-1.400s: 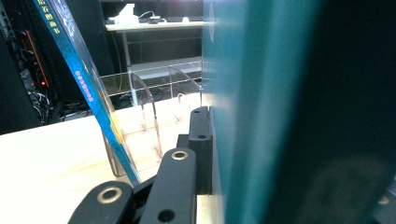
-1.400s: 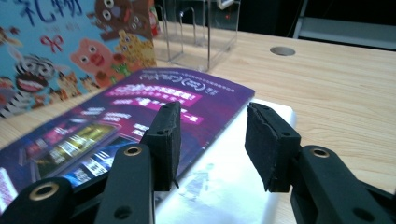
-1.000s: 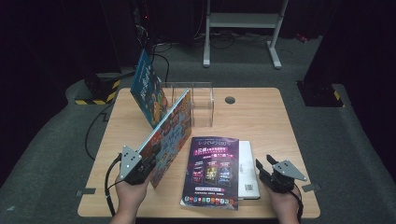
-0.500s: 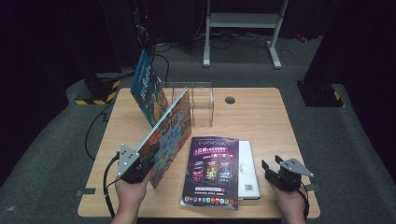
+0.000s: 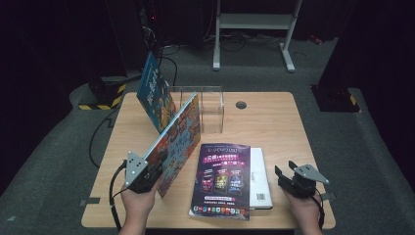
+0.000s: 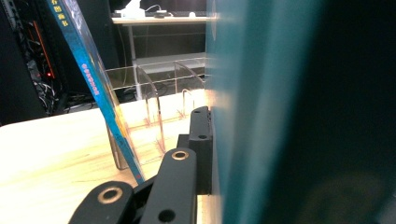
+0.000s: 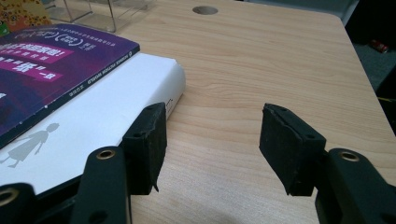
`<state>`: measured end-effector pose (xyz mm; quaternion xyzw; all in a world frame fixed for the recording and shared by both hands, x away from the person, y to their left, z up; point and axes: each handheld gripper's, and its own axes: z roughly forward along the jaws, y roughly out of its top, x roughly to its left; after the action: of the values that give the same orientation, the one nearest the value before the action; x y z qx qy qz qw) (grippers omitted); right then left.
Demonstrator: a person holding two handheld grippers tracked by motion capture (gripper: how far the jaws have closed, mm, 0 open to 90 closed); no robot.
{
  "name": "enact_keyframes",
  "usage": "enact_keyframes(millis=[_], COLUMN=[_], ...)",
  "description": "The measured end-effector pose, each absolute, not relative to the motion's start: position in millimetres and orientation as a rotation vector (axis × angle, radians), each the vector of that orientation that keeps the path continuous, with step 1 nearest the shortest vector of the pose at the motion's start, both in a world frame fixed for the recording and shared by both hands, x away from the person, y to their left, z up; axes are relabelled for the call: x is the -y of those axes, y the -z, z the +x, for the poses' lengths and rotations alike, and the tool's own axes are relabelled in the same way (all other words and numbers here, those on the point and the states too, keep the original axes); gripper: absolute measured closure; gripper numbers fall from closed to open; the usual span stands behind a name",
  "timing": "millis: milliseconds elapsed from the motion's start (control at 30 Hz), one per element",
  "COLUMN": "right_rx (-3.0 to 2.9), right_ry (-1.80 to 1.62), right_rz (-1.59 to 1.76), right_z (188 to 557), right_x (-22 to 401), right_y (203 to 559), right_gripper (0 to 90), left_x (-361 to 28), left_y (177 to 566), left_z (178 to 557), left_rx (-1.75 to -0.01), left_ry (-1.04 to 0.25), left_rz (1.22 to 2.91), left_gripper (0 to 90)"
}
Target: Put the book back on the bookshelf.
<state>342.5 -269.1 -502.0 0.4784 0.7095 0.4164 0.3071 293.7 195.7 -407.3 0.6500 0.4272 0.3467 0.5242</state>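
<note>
The wooden table (image 5: 274, 127) carries everything. Near its far edge stands a clear plastic rack (image 5: 210, 108), the landmark here. A blue book (image 5: 154, 93) leans upright at the rack's left end. A colourful picture book (image 5: 177, 139) slants from just in front of the rack towards the near left, its lower corner clamped in the left gripper (image 5: 147, 172). In front of the rack a purple magazine (image 5: 222, 178) lies flat, partly over a white book (image 5: 258, 176). Right of that, the right gripper (image 7: 212, 144) has just been opening, nothing between its jaws.
</note>
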Motion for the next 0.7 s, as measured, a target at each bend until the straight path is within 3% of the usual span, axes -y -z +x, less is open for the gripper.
enact_keyframes(millis=[700], right_rx=[-1.867], right_ry=[-1.137], right_rz=[1.256], right_z=[339.4], right_x=[270.9], right_y=[495.5], right_gripper=[41.5], left_x=[-194.0], left_y=[404.5], left_z=[287.7], left_rx=[-1.081], left_ry=[-0.826], left_rz=[1.548], left_gripper=[80.7])
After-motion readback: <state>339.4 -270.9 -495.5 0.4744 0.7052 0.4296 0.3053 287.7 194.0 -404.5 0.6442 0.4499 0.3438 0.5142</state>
